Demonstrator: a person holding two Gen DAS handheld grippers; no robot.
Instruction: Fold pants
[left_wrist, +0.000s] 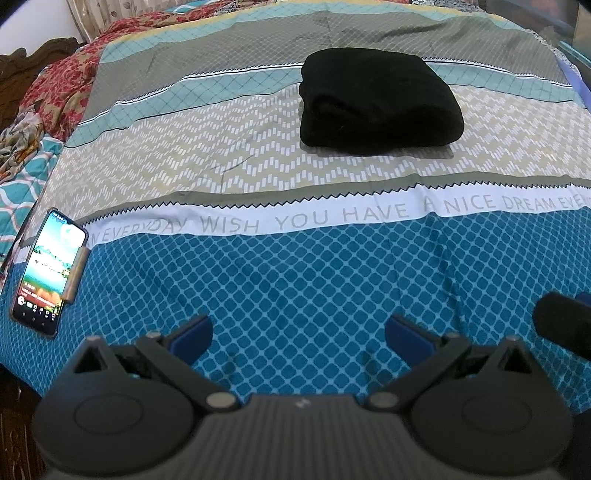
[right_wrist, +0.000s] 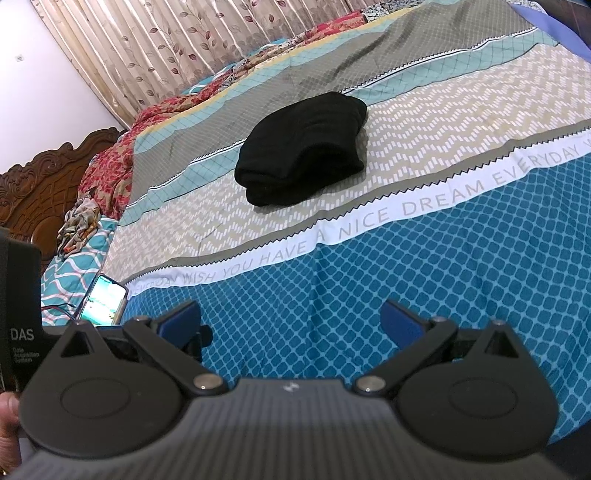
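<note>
Now the black pants (left_wrist: 380, 101) lie folded in a bundle on the bed (left_wrist: 295, 266), well beyond both grippers, left (left_wrist: 298, 338) and right (right_wrist: 290, 323), whose jaws stand wide apart, holding nothing.

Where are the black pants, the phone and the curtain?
black pants (left_wrist: 380, 99), left wrist view, middle of the folded bundle.
phone (left_wrist: 46, 271), left wrist view, middle of its lit screen.
curtain (right_wrist: 166, 48), right wrist view, a leaf-patterned pleat.

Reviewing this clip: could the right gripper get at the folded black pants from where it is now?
Probably yes. The right gripper is open and empty, and only bare bedsheet lies between it and the black pants. Nothing blocks the way, though it is well short of them.
</note>
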